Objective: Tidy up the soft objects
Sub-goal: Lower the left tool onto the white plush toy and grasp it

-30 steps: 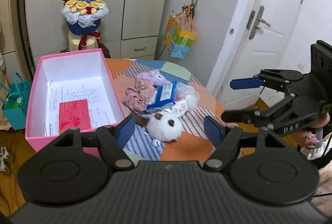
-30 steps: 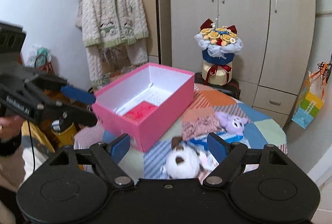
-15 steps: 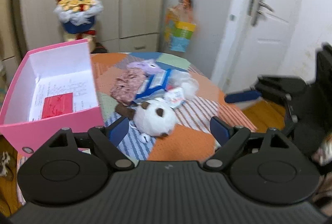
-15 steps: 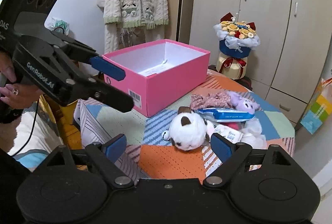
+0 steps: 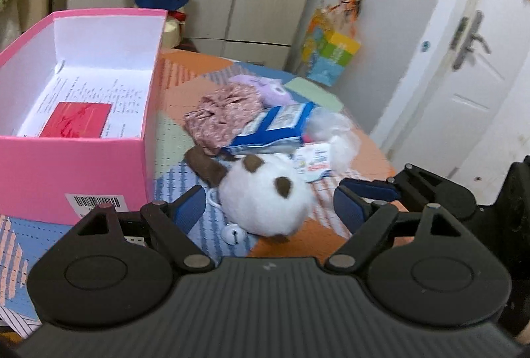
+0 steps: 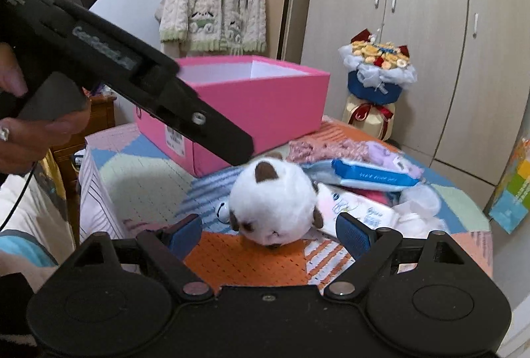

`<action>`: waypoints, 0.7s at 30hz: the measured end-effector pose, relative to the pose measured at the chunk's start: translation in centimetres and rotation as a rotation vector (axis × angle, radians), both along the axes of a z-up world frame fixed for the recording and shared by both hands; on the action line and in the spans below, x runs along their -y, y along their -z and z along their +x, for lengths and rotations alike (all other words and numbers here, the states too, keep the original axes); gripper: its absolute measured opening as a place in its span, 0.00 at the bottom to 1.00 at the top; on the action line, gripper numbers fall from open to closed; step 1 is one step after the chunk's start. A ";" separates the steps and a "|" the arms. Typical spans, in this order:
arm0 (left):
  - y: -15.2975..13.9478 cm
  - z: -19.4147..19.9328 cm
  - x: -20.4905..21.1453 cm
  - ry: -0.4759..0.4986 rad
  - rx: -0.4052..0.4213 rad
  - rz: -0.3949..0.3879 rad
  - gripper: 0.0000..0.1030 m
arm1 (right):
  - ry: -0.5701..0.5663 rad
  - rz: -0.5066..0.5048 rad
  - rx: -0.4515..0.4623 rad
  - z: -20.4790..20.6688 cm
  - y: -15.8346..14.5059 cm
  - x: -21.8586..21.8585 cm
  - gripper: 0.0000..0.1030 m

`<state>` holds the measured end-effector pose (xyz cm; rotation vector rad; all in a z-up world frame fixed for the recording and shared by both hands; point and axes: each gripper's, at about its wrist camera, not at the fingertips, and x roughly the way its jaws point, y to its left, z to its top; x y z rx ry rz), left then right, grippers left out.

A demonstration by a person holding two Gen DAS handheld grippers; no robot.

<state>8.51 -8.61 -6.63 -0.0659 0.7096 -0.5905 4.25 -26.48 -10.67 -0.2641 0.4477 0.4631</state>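
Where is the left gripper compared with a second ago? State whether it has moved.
Yes. In the right wrist view the left gripper has advanced from beside the pink box to just above the white plush.

Open pink box point(image 5: 99, 159) walling the left side of the desk point(image 6: 258, 265), bare patchwork in front. Plush ball point(image 5: 265, 199) ringed behind by wipes packs point(image 5: 275, 129), pink cloth point(image 5: 225, 113). Left gripper point(image 6: 232, 149) overhanging the ball.

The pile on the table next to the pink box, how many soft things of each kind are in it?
Plush toys: 2, the white plush and the purple plush.
Wipe packs: 2, the blue pack and the white pack.
Pink cloth: 1.
White fluff: 1.
Total: 6.
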 end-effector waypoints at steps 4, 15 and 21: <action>2.2 1.0 0.3 -0.045 -0.061 -0.036 0.79 | -0.003 0.032 -0.066 2.2 1.1 -0.2 0.88; 4.5 2.7 -0.1 -0.106 -0.078 -0.153 0.79 | 0.047 0.200 -0.211 5.4 2.8 -0.5 0.88; 4.5 3.0 0.6 -0.062 -0.069 -0.163 0.66 | 0.112 0.190 -0.168 5.5 3.2 -1.7 0.86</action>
